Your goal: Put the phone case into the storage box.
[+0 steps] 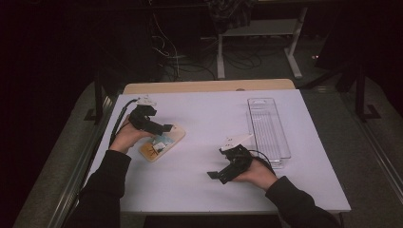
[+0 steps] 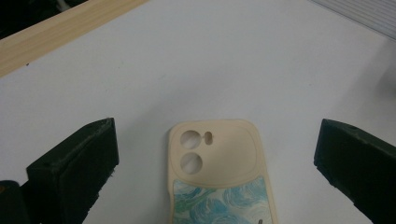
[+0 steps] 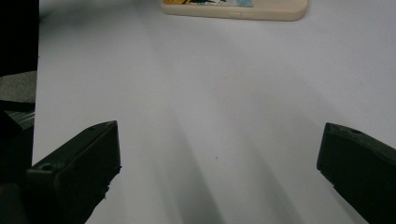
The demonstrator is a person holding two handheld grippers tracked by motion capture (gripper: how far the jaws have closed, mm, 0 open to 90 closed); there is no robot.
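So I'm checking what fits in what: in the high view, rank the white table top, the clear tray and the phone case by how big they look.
1. White table top, by far the largest.
2. Clear tray, long and narrow.
3. Phone case, smallest, though the left gripper hides part of it.

A matt, smooth cream phone case with a painted blue-green panel is seen on a smooth white matt table. A light wood edge strip and a glossy clear plastic tray are shown.
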